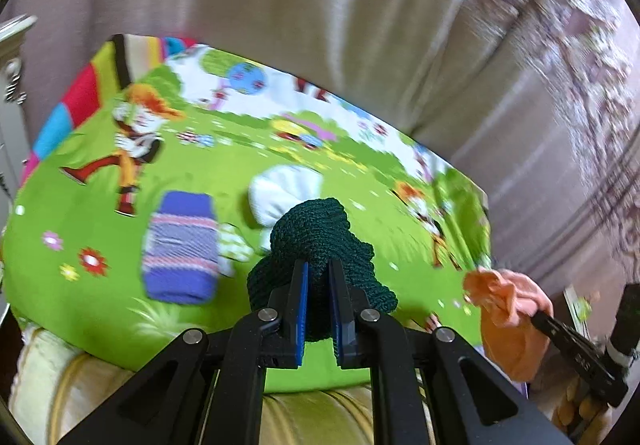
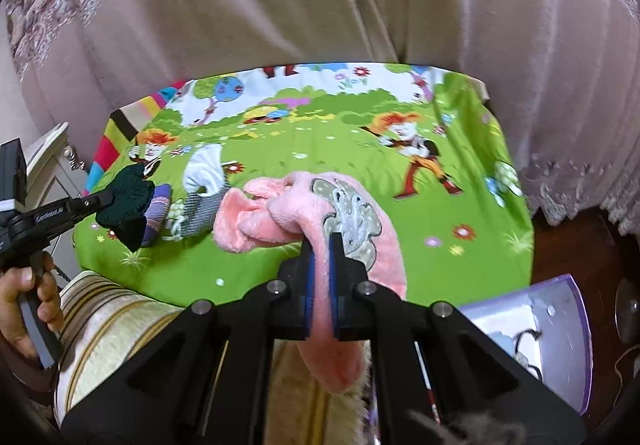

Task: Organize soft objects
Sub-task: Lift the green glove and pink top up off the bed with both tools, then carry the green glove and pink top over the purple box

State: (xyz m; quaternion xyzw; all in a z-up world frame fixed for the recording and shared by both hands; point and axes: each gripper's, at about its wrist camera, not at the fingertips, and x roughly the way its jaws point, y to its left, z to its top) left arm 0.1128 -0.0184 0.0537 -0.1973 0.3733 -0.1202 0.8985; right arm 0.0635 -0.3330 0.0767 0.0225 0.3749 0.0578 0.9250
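Observation:
My left gripper [image 1: 318,269] is shut on a dark green knitted piece [image 1: 316,229], which bunches above the blue pads and hangs over the table. In the right wrist view the same left gripper [image 2: 108,199] holds the green knit [image 2: 128,201] at the table's left edge. My right gripper [image 2: 322,245] is shut on a pink fleece cloth [image 2: 280,217] with a grey patch; the cloth droops on both sides of the pads. On the table lie a purple striped sock [image 1: 182,249], a white sock [image 1: 280,197] and a grey patterned sock [image 2: 200,213].
A green cartoon-print cloth [image 2: 320,149] covers the table. Pale curtains [image 2: 320,5] hang right behind it. A striped cushion [image 2: 100,317] lies at the near edge. A lavender box [image 2: 560,325] stands open at the lower right. A hand [image 2: 24,305] grips the left handle.

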